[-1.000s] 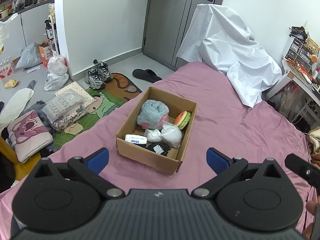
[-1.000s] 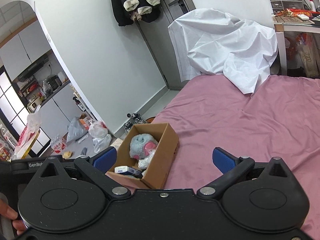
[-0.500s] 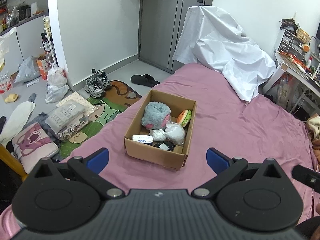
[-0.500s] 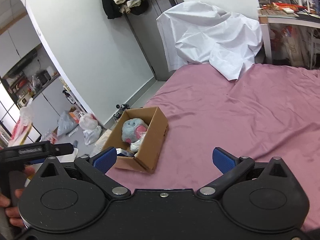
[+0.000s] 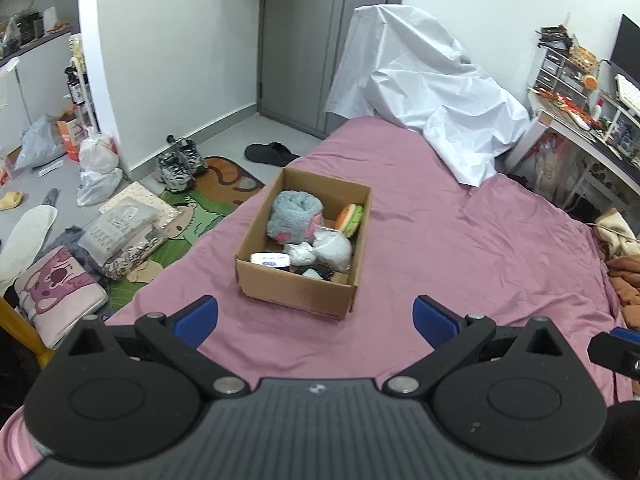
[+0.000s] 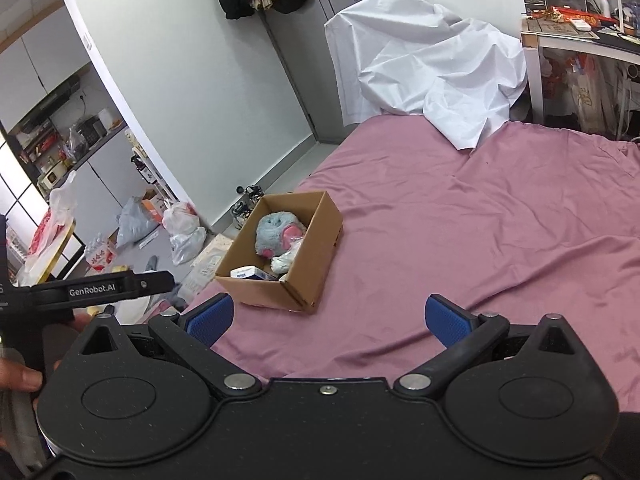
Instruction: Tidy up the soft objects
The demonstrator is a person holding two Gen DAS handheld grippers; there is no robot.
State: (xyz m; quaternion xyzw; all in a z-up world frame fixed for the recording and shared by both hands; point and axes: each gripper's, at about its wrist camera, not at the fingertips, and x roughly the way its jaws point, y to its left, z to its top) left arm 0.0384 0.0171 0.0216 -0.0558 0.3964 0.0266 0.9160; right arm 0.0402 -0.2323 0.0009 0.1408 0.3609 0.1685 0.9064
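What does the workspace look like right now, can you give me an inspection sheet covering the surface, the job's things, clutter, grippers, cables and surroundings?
Surface: bed with a wrinkled pink sheet.
Job's things: open brown cardboard box on the sheet, holding a grey-and-pink plush toy, an orange-and-green burger-shaped plush, white plastic-wrapped bundles, a white-and-blue tissue pack and a small black item.
Clutter: crumpled white cloth at the bed's far end.
Grippers: left gripper open, empty, short of the box; right gripper open, empty.
Cables: nothing seen.
Surroundings: sneakers, black slipper, plastic bags and cushions on the floor; crowded desk to the right.
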